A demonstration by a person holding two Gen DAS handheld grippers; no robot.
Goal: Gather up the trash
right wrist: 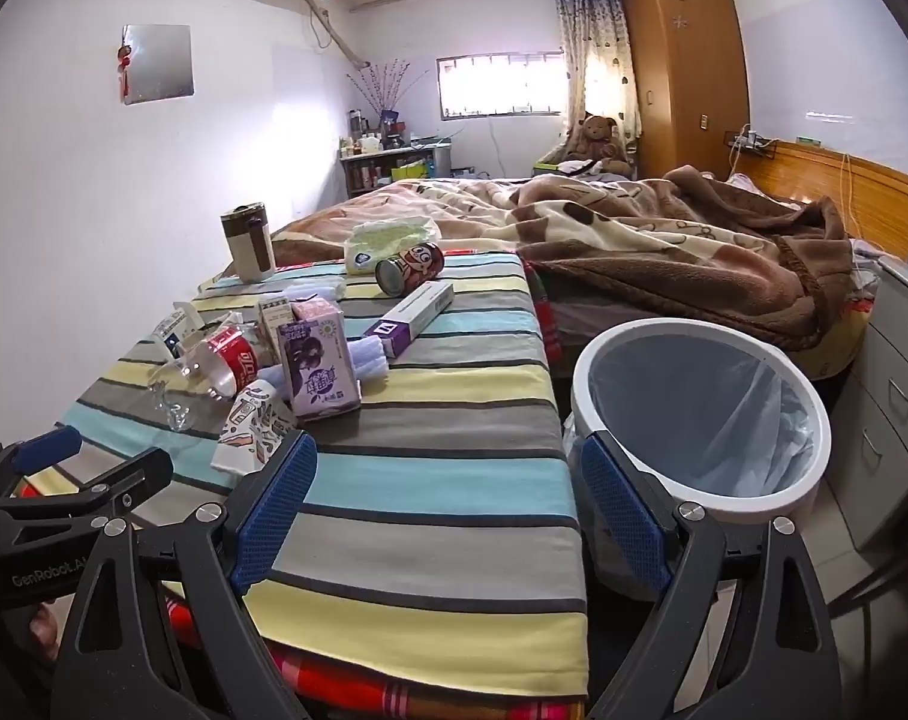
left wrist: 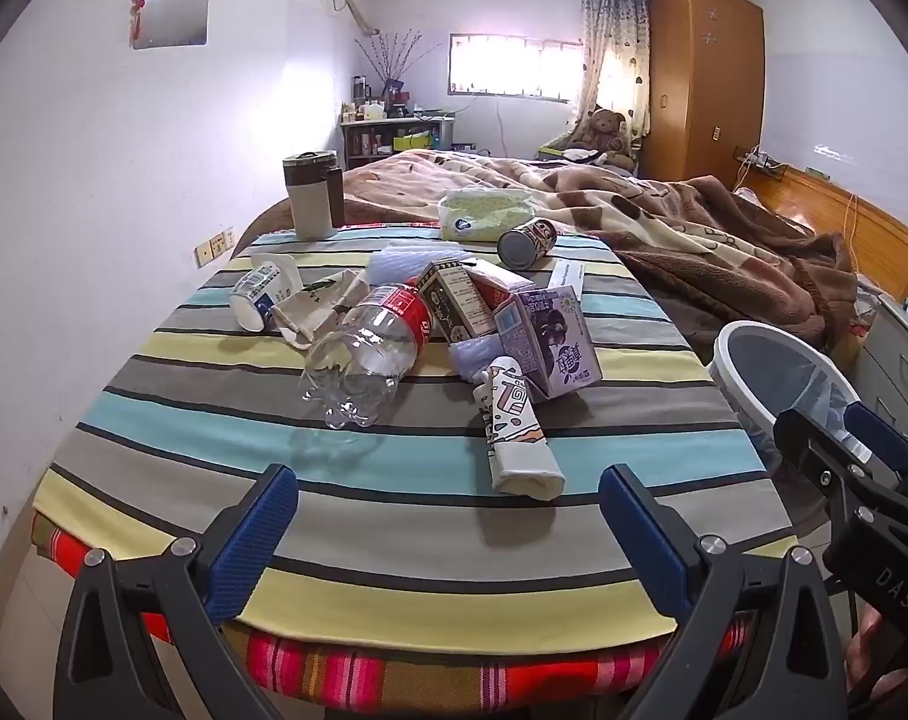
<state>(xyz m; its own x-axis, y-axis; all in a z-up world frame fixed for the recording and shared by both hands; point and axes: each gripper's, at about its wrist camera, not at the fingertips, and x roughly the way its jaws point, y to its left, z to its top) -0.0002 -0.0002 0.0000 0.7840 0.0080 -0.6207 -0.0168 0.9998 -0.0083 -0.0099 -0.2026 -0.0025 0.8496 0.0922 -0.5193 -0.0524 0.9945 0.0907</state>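
We are at the start of collecting, both the left tool [left wrist: 448, 531] and right tool [right wrist: 448, 501] spread wide and empty short of the litter, so next we reach the plastic bottle [left wrist: 364, 354] on the striped worktop [left wrist: 394, 546] and carry it to the bin [right wrist: 748, 495] beside it.

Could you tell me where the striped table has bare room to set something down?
Free: the near strip between the table edge and the patterned pouch; also the right side beside the bin. Crowded: around the plastic bottle and purple carton.
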